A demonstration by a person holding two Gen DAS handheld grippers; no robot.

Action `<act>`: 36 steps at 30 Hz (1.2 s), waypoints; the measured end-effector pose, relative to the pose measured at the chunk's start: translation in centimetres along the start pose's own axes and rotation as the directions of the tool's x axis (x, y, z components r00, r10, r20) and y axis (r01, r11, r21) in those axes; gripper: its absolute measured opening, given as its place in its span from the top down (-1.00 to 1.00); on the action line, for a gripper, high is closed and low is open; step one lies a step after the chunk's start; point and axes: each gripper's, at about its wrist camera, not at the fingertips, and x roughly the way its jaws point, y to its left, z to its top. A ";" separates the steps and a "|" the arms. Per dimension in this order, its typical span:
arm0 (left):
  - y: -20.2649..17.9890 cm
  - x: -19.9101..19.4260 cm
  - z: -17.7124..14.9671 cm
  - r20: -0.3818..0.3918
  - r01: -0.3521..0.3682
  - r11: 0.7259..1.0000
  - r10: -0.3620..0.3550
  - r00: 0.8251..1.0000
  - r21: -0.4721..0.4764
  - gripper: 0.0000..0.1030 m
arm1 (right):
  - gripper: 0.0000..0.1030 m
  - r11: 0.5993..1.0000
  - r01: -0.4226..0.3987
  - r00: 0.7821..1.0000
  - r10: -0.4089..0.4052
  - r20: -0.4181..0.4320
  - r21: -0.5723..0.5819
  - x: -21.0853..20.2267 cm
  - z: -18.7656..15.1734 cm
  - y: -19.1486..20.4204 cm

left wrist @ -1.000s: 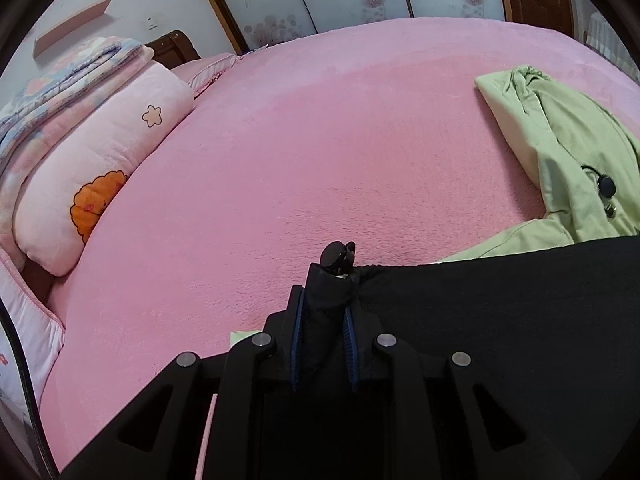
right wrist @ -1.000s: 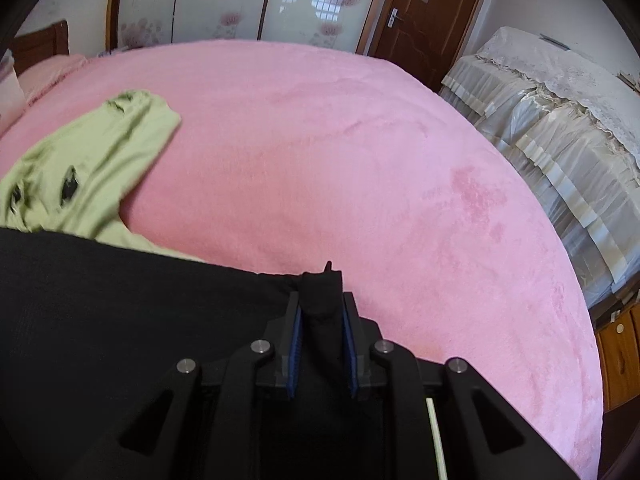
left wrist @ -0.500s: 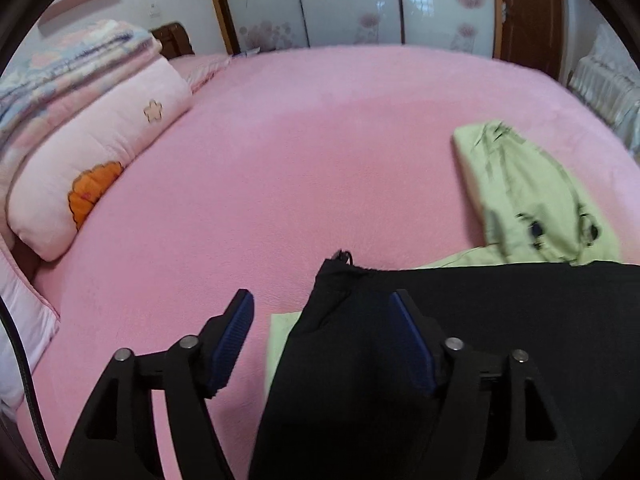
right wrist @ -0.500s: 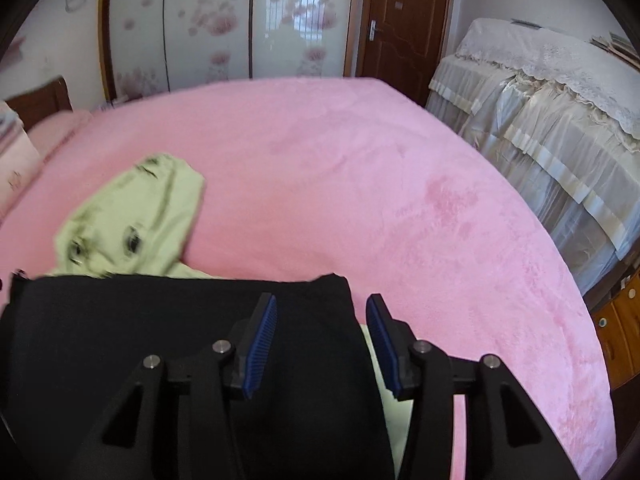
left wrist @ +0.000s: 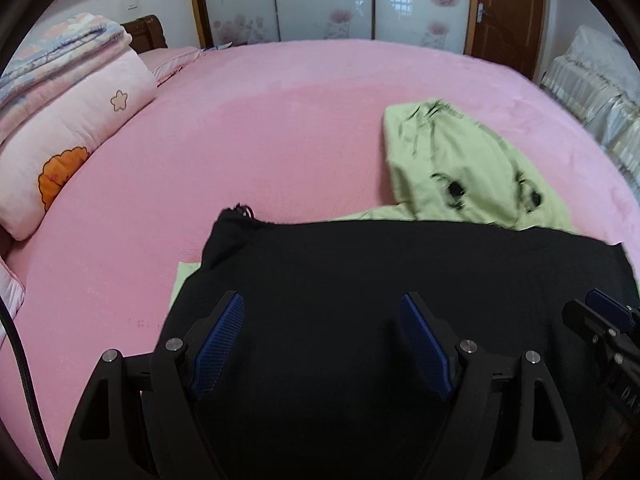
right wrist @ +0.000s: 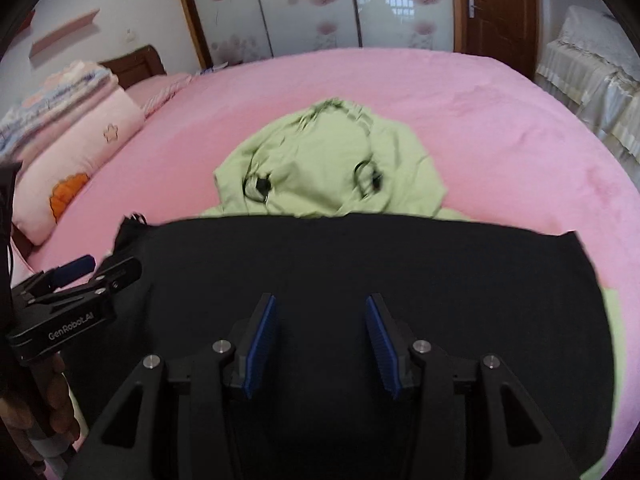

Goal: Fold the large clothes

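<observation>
A large garment lies spread on the pink bed (left wrist: 280, 128): its black lining side (left wrist: 400, 280) faces up across the near part of the bedcover, and its light green hood (right wrist: 332, 168), with two dark cord toggles, lies flat on the far side of the black fabric's straight edge. Slivers of green fabric show at the black panel's left and right edges. The left tongs (left wrist: 322, 340) hover above the left part of the black fabric with jaws spread wide and opening; the blue pads press on nothing. The right tongs (right wrist: 320, 340) hang over the middle of the black panel, jaws parted about halfway, gripping nothing. In the right wrist view the left tongs show at the left edge, held by a hand (right wrist: 36, 412). A pink pillow (left wrist: 68, 148) with an orange flower sits at the bed's left side under folded blankets (left wrist: 52, 52).
</observation>
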 end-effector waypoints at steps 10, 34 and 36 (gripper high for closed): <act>5.9 7.2 1.5 -0.072 -0.148 0.986 0.142 0.987 -0.082 -0.68 | 0.14 0.947 0.295 0.955 -0.295 -0.026 0.126 2.5 0.9 -13.3; 2.8 -9.5 -2.0 0.018 -0.017 0.999 0.016 1.000 0.037 -0.83 | 0.10 0.966 0.171 0.983 -0.180 0.026 0.192 -11.5 -2.7 -11.1; 2.1 -11.8 -3.8 0.032 0.041 0.999 -0.042 0.999 0.017 -0.83 | 0.10 0.978 0.103 0.993 -0.113 0.045 0.180 -12.6 -3.7 -8.3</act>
